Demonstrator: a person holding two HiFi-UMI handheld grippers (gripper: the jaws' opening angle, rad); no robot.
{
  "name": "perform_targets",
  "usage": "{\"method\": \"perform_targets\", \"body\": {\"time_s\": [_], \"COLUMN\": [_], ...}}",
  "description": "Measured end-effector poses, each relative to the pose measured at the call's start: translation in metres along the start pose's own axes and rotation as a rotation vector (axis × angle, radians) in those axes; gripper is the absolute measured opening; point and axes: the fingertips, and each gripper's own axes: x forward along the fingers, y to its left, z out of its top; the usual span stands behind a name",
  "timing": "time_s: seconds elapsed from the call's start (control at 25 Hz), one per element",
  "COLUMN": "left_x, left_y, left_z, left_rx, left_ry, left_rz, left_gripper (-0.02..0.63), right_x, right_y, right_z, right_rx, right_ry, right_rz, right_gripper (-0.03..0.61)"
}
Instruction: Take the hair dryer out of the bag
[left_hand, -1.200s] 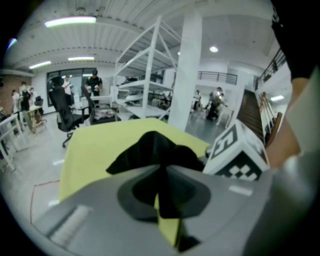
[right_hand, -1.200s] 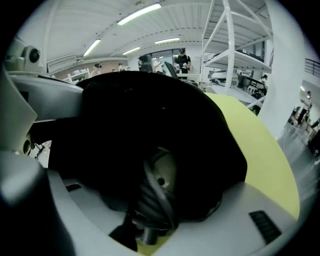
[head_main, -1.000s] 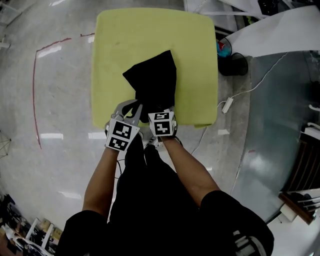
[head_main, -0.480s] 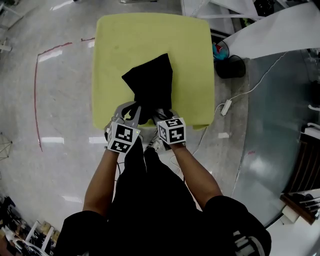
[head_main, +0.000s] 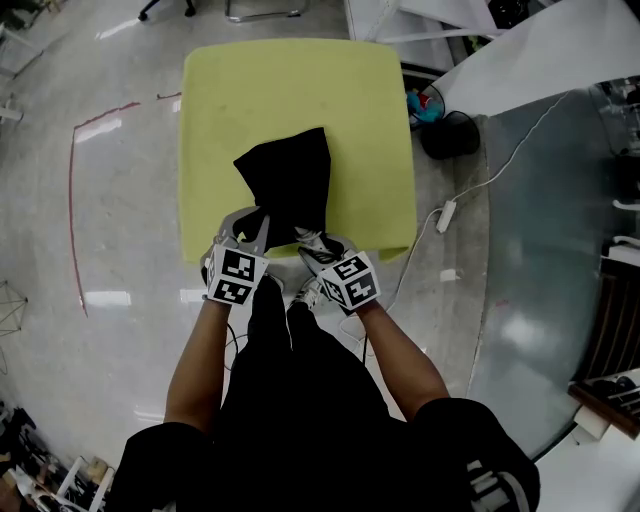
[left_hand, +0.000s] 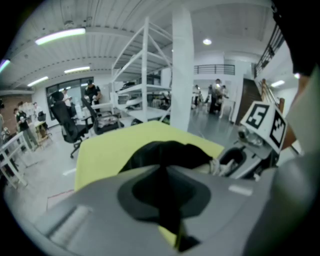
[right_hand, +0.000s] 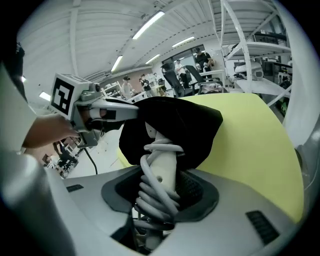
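A black bag (head_main: 285, 180) lies on the yellow-green table (head_main: 300, 90). My left gripper (head_main: 258, 228) is shut on the bag's near edge; in the left gripper view the black cloth (left_hand: 170, 152) runs down between its closed jaws (left_hand: 165, 190). My right gripper (head_main: 312, 243) is shut on the hair dryer's white handle (right_hand: 161, 170), which has its grey cord wound round it. The handle sticks out of the bag's mouth (right_hand: 175, 125); the dryer's head is hidden inside. The left gripper (right_hand: 125, 112) holds the bag just left of the handle.
A white cable with a plug block (head_main: 447, 215) lies on the floor right of the table, near a black bin (head_main: 450, 135). White shelving (left_hand: 150, 75), office chairs and people stand beyond the table. The person's legs are at the table's near edge.
My right gripper has drawn back and up toward the person, and the white handle now shows outside the bag. The left gripper has stayed on the bag's edge.
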Motion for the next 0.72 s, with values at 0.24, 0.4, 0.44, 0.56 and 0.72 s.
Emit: {"method": "perform_targets", "body": {"time_s": [0.24, 0.4, 0.44, 0.56, 0.72], "left_x": [-0.001, 0.001, 0.001, 0.004, 0.004], "left_y": [0.003, 0.006, 0.007, 0.011, 0.014], "left_z": [-0.002, -0.008, -0.009, -0.011, -0.011], "left_rx": [-0.009, -0.045, -0.059, -0.099, -0.114], "left_ry": [0.009, 0.021, 0.023, 0.025, 0.024], "left_rz": [0.009, 0.002, 0.0, -0.009, -0.008], "left_gripper": [0.028, 0.028, 0.028, 0.028, 0.028], "right_x": [-0.013, -0.022, -0.025, -0.033, -0.053], "right_y": [0.004, 0.007, 0.009, 0.02, 0.041], "right_z": [-0.021, -0.033, -0.037, -0.048, -0.053], "right_rx": [-0.088, -0.155, -0.179, -0.22, -0.168], "right_ry": [0.028, 0.041, 0.053, 0.072, 0.019], "right_rz": [0.046, 0.1, 0.115, 0.177, 0.262], "right_gripper": [0.178, 0.178, 0.178, 0.178, 0.178]}}
